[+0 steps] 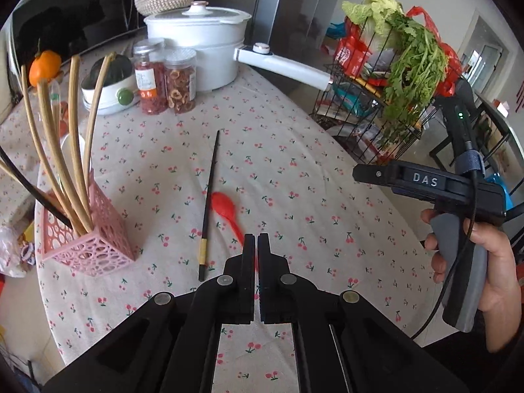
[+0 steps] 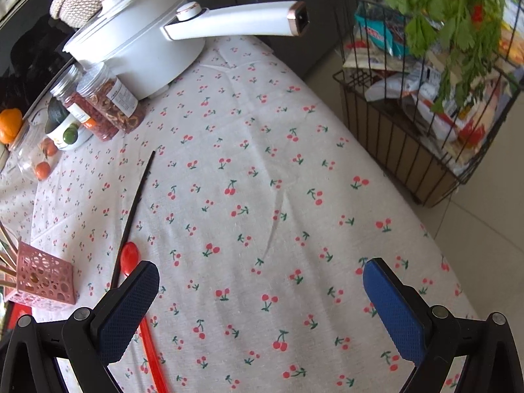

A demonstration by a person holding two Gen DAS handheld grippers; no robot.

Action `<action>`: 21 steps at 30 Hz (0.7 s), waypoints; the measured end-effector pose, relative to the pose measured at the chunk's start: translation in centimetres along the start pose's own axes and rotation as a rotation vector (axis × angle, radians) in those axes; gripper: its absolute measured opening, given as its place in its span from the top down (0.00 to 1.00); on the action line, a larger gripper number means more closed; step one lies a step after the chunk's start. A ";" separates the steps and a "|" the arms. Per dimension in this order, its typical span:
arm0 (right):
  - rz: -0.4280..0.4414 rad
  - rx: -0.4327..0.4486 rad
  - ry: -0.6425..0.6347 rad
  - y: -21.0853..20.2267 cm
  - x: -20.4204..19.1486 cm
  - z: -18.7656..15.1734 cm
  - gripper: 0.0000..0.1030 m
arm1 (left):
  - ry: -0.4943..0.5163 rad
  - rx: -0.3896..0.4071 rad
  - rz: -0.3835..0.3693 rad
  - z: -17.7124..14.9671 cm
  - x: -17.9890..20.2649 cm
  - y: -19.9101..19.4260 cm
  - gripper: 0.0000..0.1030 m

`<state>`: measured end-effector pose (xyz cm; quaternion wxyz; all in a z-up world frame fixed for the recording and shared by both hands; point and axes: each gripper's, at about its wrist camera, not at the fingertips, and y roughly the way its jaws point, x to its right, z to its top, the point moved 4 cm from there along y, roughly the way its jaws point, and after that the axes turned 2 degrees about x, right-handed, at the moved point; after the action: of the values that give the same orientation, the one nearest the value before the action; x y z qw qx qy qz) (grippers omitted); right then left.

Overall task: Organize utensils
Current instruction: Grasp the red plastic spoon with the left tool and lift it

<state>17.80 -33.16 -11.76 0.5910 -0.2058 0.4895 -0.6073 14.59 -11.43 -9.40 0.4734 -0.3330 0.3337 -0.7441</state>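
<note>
A red plastic spoon (image 1: 223, 208) lies on the cherry-print tablecloth (image 1: 294, 180), its handle running under my left gripper (image 1: 257, 239). That gripper hovers above the spoon, shut, with nothing between its fingers. A black chopstick (image 1: 209, 196) with a yellow band lies just left of the spoon. The pink lattice holder (image 1: 98, 239) stands at the left with several wooden chopsticks (image 1: 75, 163) and a black one in it. In the right wrist view my right gripper (image 2: 260, 267) is open over bare cloth; the spoon (image 2: 129, 257) and chopstick (image 2: 134, 206) lie by its left finger, the holder (image 2: 42, 278) further left.
A white pot (image 1: 203, 42) with a long handle, two jars (image 1: 167, 75) and an orange (image 1: 44, 65) stand at the back. A black wire basket (image 1: 376, 114) with greens stands off the table's right edge. A hand (image 1: 491, 278) holds the right gripper's handle.
</note>
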 end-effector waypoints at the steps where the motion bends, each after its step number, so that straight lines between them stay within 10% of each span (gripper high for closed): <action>1: 0.007 -0.007 0.014 0.1 0.1 0.0 0.01 | -0.021 -0.013 0.011 0.0 -0.2 0.7 0.90; 4: 0.019 -0.021 0.036 0.5 0.4 0.1 0.01 | -0.089 -0.042 0.013 0.4 -0.8 3.5 0.63; 21: 0.022 -0.038 -0.017 1.8 0.9 1.2 0.01 | -0.125 -0.193 0.242 3.6 -2.3 15.8 0.72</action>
<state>19.58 -34.07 -13.07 0.5976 -0.2166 0.4980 -0.5898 25.93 -15.15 -20.68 0.5450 -0.3801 0.4113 -0.6240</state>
